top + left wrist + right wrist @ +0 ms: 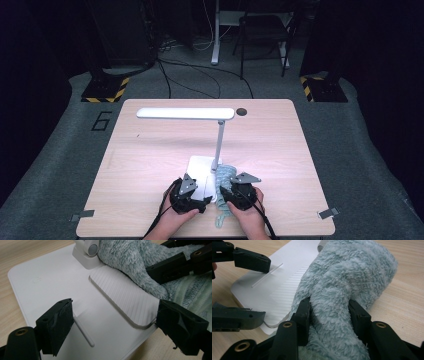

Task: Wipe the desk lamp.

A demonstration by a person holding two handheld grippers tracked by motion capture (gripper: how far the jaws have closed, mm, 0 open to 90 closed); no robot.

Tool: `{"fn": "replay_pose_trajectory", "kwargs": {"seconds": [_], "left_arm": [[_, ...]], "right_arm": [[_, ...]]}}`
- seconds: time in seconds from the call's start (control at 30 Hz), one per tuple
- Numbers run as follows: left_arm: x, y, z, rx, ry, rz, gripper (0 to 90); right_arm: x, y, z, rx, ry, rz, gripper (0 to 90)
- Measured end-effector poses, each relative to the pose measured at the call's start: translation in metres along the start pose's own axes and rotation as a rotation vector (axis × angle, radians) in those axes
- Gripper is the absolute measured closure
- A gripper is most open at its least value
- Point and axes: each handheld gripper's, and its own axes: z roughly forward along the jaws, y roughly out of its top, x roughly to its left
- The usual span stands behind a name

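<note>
The lit white desk lamp point(185, 113) pools soft light on the pale wooden table point(150, 165), the surrounding room stays dark, and both gripper views look slightly soft and grainy.

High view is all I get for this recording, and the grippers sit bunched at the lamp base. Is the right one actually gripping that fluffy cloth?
Observer: Yes. The right gripper has a fold of the fluffy cloth pinched between its jaws.
Operator: And the left one?
Observer: The left gripper is open, its jaws straddling the near corner of the lamp base.
Operator: Anything on that base?
Observer: It has a ribbed inset panel; the cloth overlaps its far edge.
</note>
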Motion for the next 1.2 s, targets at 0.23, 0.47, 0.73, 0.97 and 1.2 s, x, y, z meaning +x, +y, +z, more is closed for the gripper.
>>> {"fn": "replay_pose_trajectory", "kwargs": {"seconds": [0.23, 0.47, 0.73, 0.97, 1.2], "left_arm": [[0.005, 0.004, -0.001, 0.008, -0.011, -0.032, 16.4], [0.004, 0.005, 0.001, 0.002, 0.014, -0.037, 16.0], [0.005, 0.006, 0.002, 0.004, 0.01, -0.047, 16.0], [0.006, 0.002, 0.003, -0.032, 0.026, -0.045, 17.5], [0.005, 0.001, 0.003, -0.045, 0.028, -0.043, 17.5]], "right_arm": [[-0.001, 0.0, 0.0, 0.003, 0.005, 0.003, 58.2], [-0.001, 0.0, 0.0, 0.001, 0.004, 0.002, 57.5], [-0.006, 0.008, 0.002, 0.005, -0.008, 0.022, 55.1], [-0.013, 0.019, 0.011, -0.004, -0.02, 0.063, 53.6], [-0.008, 0.016, 0.014, -0.007, -0.026, 0.057, 56.4]]}}
